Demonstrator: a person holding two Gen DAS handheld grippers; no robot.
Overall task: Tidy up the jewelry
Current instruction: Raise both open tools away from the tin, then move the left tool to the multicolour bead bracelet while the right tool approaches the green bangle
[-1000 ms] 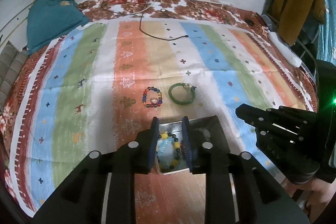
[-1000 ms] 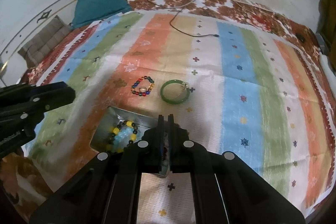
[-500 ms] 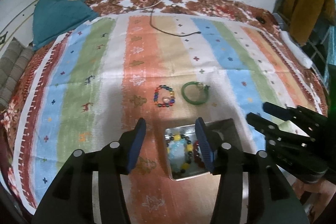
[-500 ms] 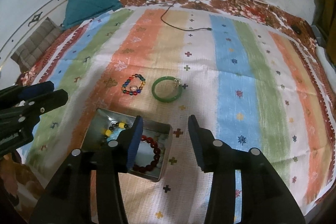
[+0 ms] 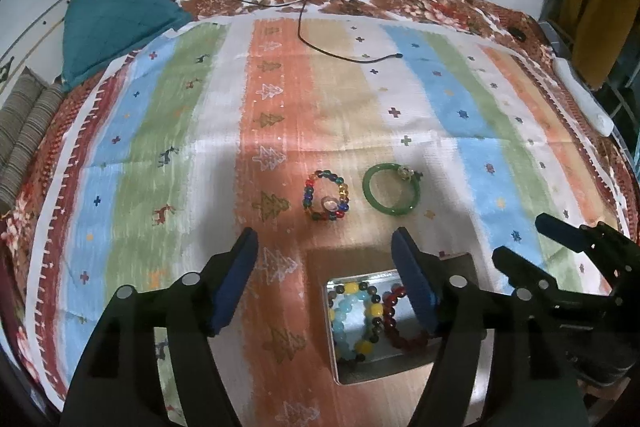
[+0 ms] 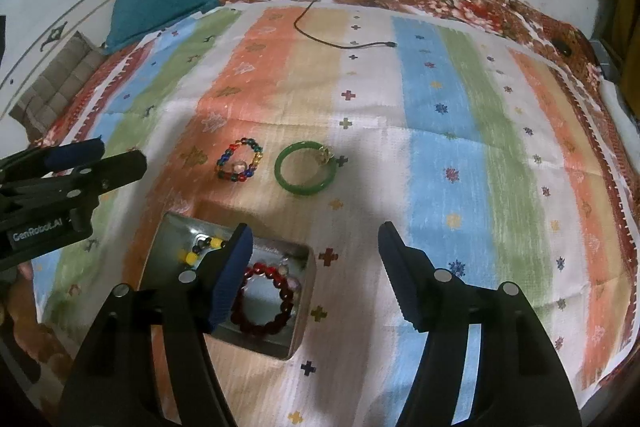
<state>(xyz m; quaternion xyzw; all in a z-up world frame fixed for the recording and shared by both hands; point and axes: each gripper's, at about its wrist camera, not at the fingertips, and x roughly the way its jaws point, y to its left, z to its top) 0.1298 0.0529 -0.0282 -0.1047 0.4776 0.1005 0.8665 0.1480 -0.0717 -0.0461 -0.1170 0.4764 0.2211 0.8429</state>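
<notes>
Striped bed cloth (image 5: 280,115) carries the tin (image 6: 296,331); both the left hand-held gripper (image 5: 324,255) and right hand-held gripper (image 6: 314,245) have just been opening, empty, to fetch the green bangle (image 6: 306,167).

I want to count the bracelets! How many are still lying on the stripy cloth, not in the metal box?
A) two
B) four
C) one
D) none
A: the colourful bead bracelet and the green bangle lie side by side on the striped cloth, outside the metal box, which already holds other bead bracelets.
</notes>
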